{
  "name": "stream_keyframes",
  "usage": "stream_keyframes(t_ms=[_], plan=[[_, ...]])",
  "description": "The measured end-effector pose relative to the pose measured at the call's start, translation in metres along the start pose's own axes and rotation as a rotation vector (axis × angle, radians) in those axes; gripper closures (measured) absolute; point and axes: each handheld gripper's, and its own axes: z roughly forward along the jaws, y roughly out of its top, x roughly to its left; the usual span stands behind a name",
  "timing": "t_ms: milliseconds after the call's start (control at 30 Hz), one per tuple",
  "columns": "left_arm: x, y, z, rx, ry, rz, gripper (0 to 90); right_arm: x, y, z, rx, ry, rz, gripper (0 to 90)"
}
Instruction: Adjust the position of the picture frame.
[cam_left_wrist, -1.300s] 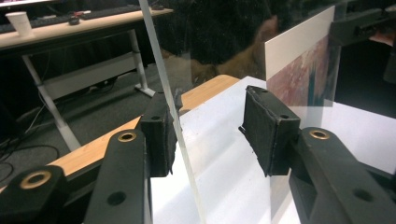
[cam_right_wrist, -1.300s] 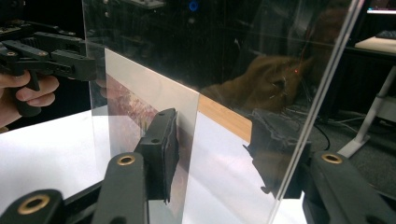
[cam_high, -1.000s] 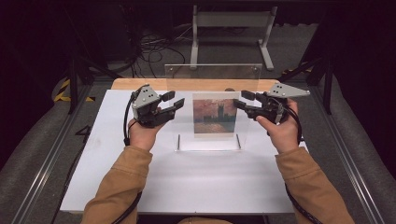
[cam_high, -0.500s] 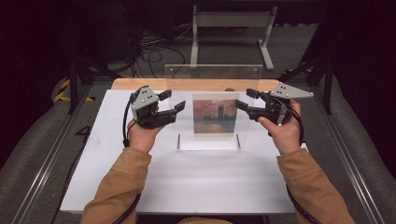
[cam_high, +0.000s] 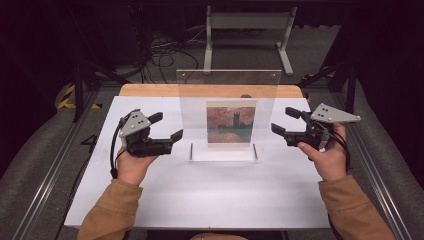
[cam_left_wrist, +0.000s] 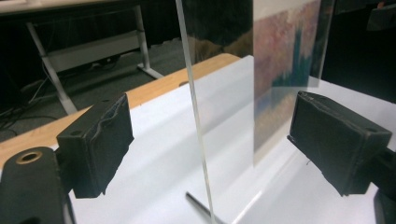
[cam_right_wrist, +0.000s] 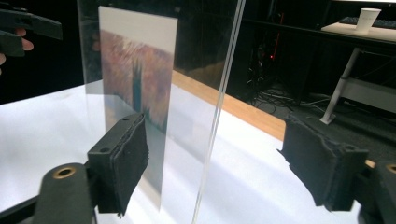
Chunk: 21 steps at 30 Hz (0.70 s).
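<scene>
High view: we see a clear acrylic stand upright at the middle of the white table, a picture card inside it showing a reddish sky over a dark tower.
Left gripper: the left gripper sits just beside the stand's left edge, jaws wide and holding nothing.
Right gripper: the right gripper sits just beside the right edge — jaws wide too, nothing between the pads.
Left gripper view: the panel's edge runs up between our two black pads, apart from both.
Right gripper view: the same on the other side — the edge stands between the pads, not touching.
Step in hand: we judge it to be taking the stand by its two side edges.
Doing it well: we should keep each edge centred between the pads, close both sides evenly and together, and grip low enough that the sheet does not tip or twist.
Risk: smooth acrylic may slip, so the squeeze should be square to the face.
Writing: we can read no brand, label or lettering on the card, stand or grippers; the white cup on a far desk looks blank as well.
</scene>
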Motion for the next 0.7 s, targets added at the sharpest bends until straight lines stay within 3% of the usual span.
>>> stream_keyframes(t_ms=[200,333,700], plan=[[-0.002,-0.016,-0.019,0.039,-0.016,-0.007,8.3,0.003,-0.012,-0.028,0.012,-0.014,-0.042,16.6],[-0.002,-0.029,-0.028,0.068,-0.007,-0.014,7.3,0.006,-0.022,-0.038,0.025,-0.014,-0.024,15.2],[0.008,-0.068,-0.048,0.083,0.029,-0.058,7.4,0.007,-0.055,-0.052,0.067,-0.025,0.024,15.3]])
